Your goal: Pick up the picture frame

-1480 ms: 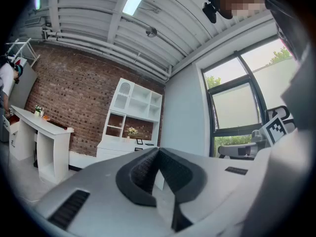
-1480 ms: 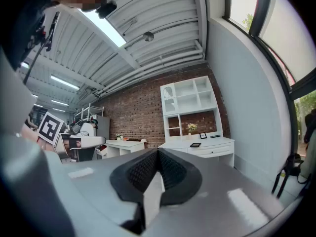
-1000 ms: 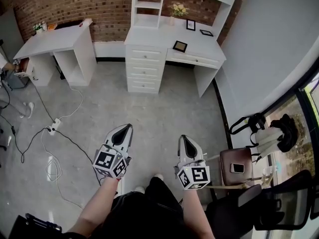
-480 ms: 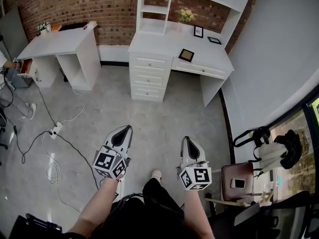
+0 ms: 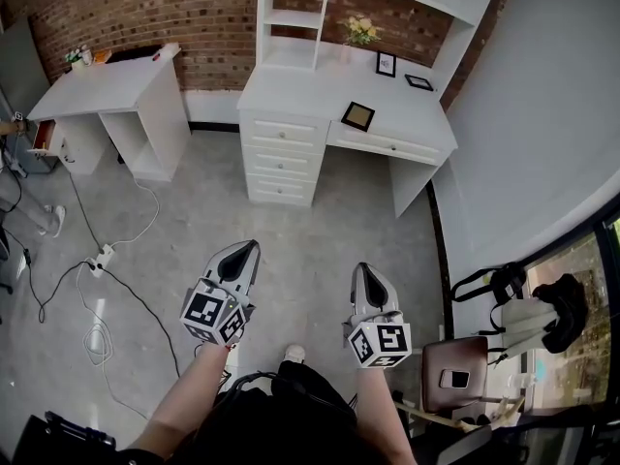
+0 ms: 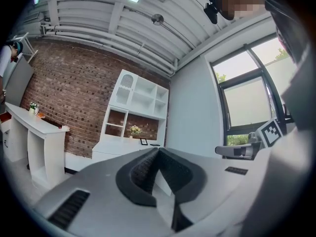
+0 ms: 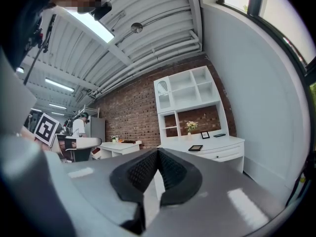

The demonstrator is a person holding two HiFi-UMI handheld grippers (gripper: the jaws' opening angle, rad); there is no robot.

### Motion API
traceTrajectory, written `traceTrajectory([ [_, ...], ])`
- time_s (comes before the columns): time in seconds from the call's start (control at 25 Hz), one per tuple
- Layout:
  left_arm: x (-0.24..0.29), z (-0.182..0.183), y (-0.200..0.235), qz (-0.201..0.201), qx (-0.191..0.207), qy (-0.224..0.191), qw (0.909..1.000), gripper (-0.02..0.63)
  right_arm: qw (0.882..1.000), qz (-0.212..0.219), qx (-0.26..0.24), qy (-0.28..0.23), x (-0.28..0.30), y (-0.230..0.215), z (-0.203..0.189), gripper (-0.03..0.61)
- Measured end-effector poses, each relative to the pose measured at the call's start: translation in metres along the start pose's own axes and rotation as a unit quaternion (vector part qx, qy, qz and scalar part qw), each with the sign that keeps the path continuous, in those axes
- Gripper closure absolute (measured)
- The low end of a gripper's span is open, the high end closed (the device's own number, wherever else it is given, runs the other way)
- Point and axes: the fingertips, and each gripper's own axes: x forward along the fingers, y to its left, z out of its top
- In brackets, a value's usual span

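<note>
On the white desk [image 5: 291, 90], picture frame [image 5: 357, 116] sits apart from flowers [image 5: 360, 31].

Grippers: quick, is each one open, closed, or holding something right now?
Left gripper: closed, holding nothing.
Right gripper: closed, holding nothing.

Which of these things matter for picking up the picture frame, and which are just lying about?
Job: picture frame lying at the front of the white desk, probably; left gripper and right gripper, both shut, empty.
Lying about: flowers; upright frame; dark flat frame; power strip; phone.
</note>
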Motion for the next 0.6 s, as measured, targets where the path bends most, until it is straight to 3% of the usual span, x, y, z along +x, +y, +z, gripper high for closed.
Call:
traceTrajectory([
  [0.6,0.081,-0.003,0.011,0.014,0.003,0.002,0.9999,0.611,1.0,0.012,0.005,0.003,0.056,-0.062,0.001,0.575],
])
